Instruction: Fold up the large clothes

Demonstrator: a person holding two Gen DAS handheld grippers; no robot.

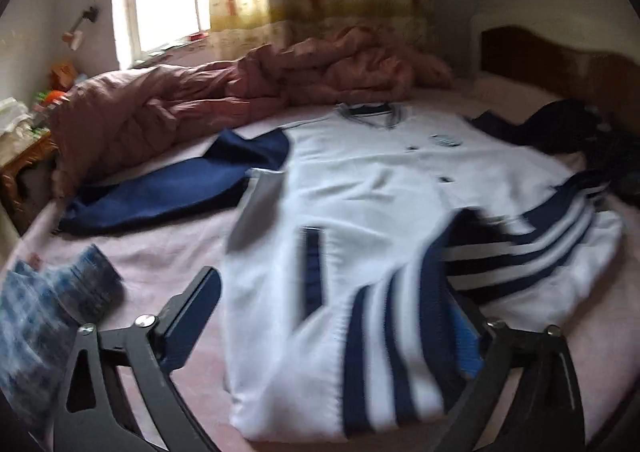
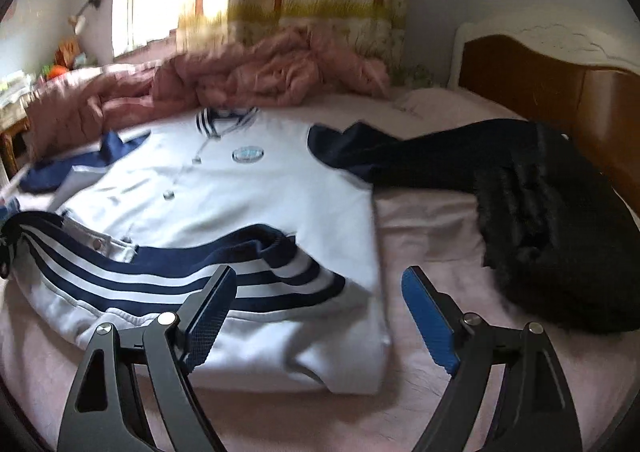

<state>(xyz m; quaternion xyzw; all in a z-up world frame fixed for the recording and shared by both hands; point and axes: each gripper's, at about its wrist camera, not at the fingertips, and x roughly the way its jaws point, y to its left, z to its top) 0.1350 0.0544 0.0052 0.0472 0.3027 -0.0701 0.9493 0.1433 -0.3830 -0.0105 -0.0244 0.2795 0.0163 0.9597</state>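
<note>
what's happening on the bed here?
A person with a handheld gripper in each hand is folding a white jacket with navy sleeves, laid face up on the pink bed sheet. The striped hem is partly turned up. Both the left gripper and the right gripper hover over the hem end with jaws open, holding nothing. The left navy sleeve lies spread out. A dark garment lies beside the jacket.

The striped hem [image 1: 384,352] of the jacket [image 1: 360,212] is being smeared by motion blur at lower centre. The left gripper's [image 1: 340,316] right finger is being largely hidden behind that hem. A blue patterned cloth [image 1: 44,304] is being cut off at the lower left edge, its kind unreadable.
</note>
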